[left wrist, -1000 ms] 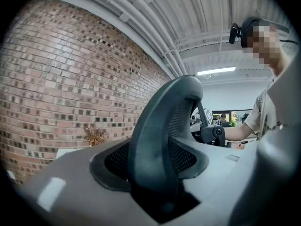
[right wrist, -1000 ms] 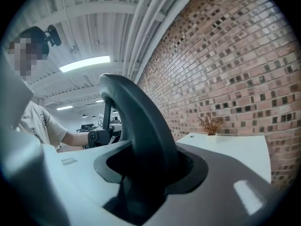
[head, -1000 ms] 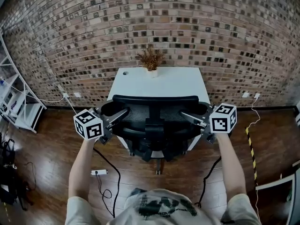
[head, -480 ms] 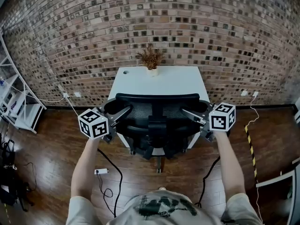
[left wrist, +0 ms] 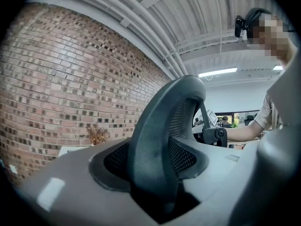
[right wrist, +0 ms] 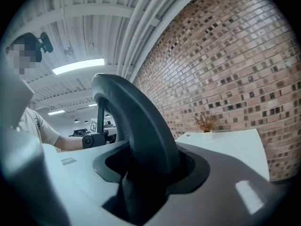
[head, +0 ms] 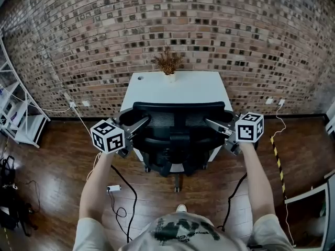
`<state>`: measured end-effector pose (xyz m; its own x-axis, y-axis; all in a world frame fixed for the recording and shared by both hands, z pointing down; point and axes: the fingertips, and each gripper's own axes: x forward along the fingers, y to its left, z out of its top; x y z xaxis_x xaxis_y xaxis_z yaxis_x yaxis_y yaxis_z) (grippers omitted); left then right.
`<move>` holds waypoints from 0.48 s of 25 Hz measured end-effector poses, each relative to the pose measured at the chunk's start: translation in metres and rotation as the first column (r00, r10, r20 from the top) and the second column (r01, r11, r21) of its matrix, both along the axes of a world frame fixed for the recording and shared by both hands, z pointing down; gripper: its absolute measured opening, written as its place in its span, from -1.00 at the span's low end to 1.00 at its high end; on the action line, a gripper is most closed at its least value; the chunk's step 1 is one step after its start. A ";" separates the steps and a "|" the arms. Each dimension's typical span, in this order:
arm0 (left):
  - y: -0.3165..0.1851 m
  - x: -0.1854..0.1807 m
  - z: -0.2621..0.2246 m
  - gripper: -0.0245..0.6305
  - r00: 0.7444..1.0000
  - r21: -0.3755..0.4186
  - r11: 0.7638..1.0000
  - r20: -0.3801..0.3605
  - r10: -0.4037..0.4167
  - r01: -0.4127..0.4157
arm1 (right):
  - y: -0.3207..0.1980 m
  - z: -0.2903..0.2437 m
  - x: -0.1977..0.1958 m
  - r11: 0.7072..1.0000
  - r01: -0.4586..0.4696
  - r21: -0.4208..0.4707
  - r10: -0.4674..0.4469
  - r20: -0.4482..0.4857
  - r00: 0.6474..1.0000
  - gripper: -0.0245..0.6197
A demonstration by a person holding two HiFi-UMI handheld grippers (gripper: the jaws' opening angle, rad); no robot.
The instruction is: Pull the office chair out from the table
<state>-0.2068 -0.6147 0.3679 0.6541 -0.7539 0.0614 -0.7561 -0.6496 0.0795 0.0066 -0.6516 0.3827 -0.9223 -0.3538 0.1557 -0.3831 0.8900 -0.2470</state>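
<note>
A black mesh office chair [head: 178, 135] stands tucked against the front of a white table [head: 178, 88]. My left gripper [head: 140, 124] is closed around the left edge of the backrest. My right gripper [head: 213, 125] clasps the right edge, and its jaws are opening slightly with the frame still between them. In the left gripper view the curved backrest frame [left wrist: 160, 135] fills the gap between the grey fingers [left wrist: 70, 187]. The right gripper view shows the same frame [right wrist: 141, 131] wedged between that gripper's jaws. Both grippers point level at chair-back height.
A dried plant in a small pot [head: 167, 64] stands at the table's far edge by the brick wall. A power strip [head: 113, 188] and cables lie on the wood floor. A white shelf [head: 21, 119] is at the left, striped floor tape [head: 277, 161] at the right.
Both grippers and the backrest they hold have shifted a little in the head view, the left cube moving rightward. A shoe tip has appeared on the floor below the chair.
</note>
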 end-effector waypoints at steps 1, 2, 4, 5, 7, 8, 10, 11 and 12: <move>0.005 0.001 0.001 -0.14 1.000 0.000 1.000 -0.007 0.002 -0.002 | 0.005 0.000 0.001 1.000 -0.004 0.000 0.004 -0.003 1.000 -0.24; 0.010 0.001 0.001 -0.14 1.000 0.002 1.000 -0.012 0.005 -0.005 | 0.010 0.000 0.002 1.000 -0.006 0.000 0.006 -0.005 1.000 -0.24; 0.023 0.003 0.002 -0.15 1.000 0.000 1.000 -0.017 0.015 -0.015 | 0.022 0.000 0.004 1.000 -0.007 0.001 0.007 -0.004 1.000 -0.24; 0.029 0.004 0.002 -0.15 1.000 -0.002 1.000 -0.018 0.020 -0.020 | 0.029 0.000 0.005 1.000 -0.010 0.003 0.010 -0.004 1.000 -0.24; 0.042 0.005 0.002 -0.16 0.999 -0.006 1.000 -0.019 0.025 -0.026 | 0.042 0.000 0.006 1.000 -0.015 0.007 0.015 -0.003 1.000 -0.23; 0.049 0.006 0.002 -0.16 0.999 -0.006 1.000 -0.020 0.025 -0.025 | 0.048 0.000 0.006 1.000 -0.016 0.007 0.016 -0.004 1.000 -0.23; 0.063 0.006 0.002 -0.16 0.999 -0.004 1.000 -0.023 0.023 -0.023 | 0.061 0.000 0.008 1.000 -0.017 0.010 0.017 -0.006 1.000 -0.23; 0.070 0.008 0.002 -0.16 0.999 -0.002 1.000 -0.024 0.023 -0.023 | 0.068 0.001 0.009 1.000 -0.021 0.012 0.021 -0.005 1.000 -0.23; 0.077 0.009 0.003 -0.16 0.999 0.000 1.000 -0.025 0.025 -0.025 | 0.076 0.001 0.011 1.000 -0.026 0.012 0.026 -0.003 1.000 -0.22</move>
<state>-0.1974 -0.5375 0.3706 0.6740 -0.7373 0.0454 -0.7375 -0.6681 0.0984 0.0180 -0.5758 0.3837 -0.9122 -0.3797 0.1540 -0.4071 0.8827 -0.2348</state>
